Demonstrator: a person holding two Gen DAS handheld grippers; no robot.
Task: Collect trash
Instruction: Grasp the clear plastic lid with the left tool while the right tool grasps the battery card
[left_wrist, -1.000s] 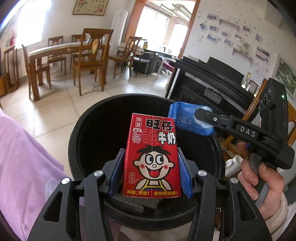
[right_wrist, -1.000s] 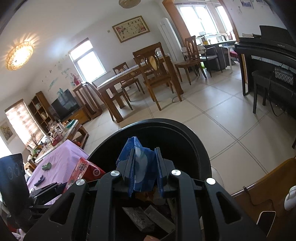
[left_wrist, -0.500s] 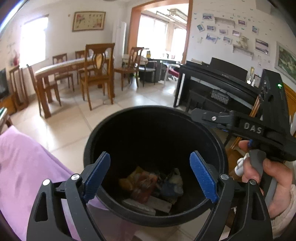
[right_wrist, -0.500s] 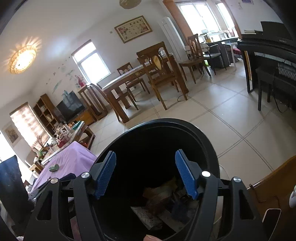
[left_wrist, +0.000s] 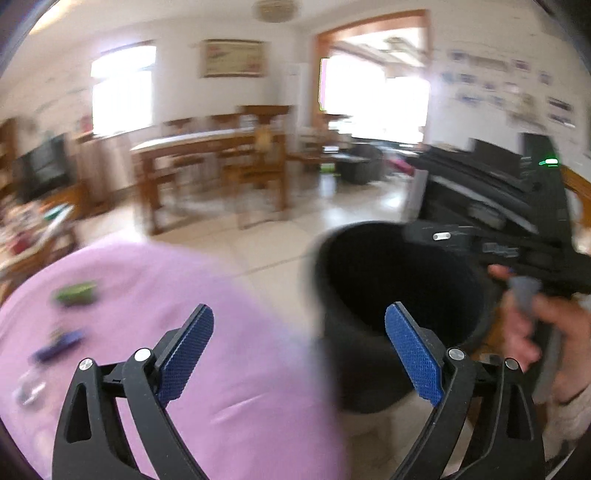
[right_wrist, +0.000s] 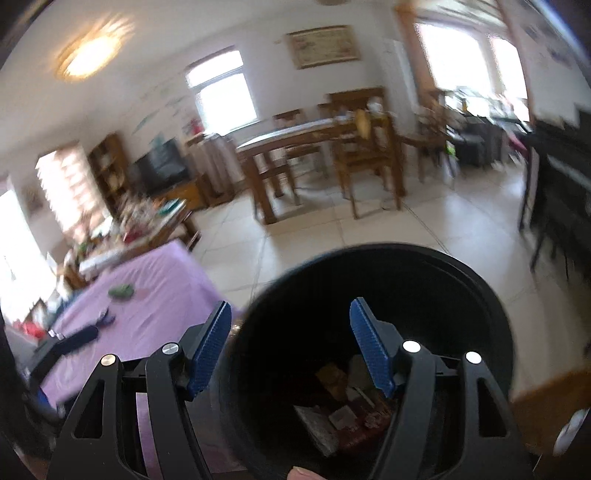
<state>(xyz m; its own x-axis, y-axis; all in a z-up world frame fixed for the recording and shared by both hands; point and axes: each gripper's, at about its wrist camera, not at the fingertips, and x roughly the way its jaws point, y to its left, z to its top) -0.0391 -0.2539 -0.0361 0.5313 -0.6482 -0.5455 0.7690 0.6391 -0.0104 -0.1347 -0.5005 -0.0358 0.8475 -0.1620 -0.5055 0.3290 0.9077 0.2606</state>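
The black trash bin stands on the floor beside the purple-covered table. Cartons and wrappers lie at its bottom. My right gripper is open and empty above the bin's left rim. My left gripper is empty and its jaws are opening. It hangs over the table's edge, with the bin to its right. On the cloth lie a blurred green piece and a dark purple-blue item.
A person's hand grips the other tool at the right of the left wrist view. A cluttered low table stands beyond the purple one. A wooden dining table and chairs and a black piano stand on the tiled floor.
Both grippers opened; the red milk carton and the blue packet dropped into the bin. Both have since swung left and up, toward the purple table.
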